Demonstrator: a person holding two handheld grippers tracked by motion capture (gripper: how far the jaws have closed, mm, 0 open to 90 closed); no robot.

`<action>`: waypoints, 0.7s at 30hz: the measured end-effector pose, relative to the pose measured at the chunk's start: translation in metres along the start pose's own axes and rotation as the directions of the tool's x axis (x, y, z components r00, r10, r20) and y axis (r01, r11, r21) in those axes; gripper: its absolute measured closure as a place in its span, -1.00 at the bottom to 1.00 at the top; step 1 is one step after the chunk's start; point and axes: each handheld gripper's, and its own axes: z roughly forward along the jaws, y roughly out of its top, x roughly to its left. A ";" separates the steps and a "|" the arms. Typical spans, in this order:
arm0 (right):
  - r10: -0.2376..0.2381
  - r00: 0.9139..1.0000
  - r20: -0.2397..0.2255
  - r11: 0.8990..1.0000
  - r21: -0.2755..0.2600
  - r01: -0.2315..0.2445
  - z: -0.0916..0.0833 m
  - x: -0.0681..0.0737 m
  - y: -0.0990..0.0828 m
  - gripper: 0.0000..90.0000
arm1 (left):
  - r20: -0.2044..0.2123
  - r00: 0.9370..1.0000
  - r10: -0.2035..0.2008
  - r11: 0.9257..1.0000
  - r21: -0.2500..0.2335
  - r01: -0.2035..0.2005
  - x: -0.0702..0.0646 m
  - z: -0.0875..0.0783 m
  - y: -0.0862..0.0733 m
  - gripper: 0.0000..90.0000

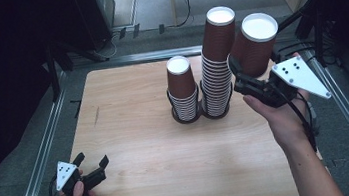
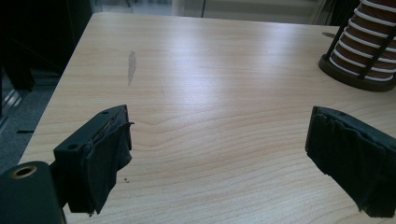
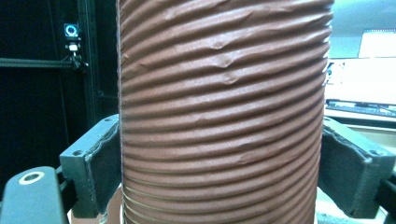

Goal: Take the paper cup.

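The right gripper (image 1: 238, 76) clenches a light, easily crushed brown ribbed paper cup (image 1: 256, 42) mid-wall; a gentle squeeze suits. The left gripper (image 1: 91, 165) fingers rest released.

dim surroundings frame an evenly lit wooden table (image 1: 158, 145), with soft glare streaking its far half in the left gripper view. the ribbed brown cup (image 3: 224, 112) looms close and slightly soft; a bright window glows behind it.

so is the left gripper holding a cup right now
No, the left gripper has its jaws wide open over bare table, with nothing between them.
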 end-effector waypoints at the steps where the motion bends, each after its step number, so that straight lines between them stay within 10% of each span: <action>1: 0.005 1.000 0.002 1.000 0.008 -0.005 -0.002 -0.001 -0.005 -0.74 | 0.000 1.000 0.000 1.000 0.000 0.000 0.000 0.000 0.000 -0.84; 21: 0.024 1.000 0.014 0.998 0.058 -0.025 -0.018 0.000 -0.047 -0.74 | 0.003 1.000 0.017 1.000 -0.006 -0.017 -0.002 -0.002 0.000 -0.85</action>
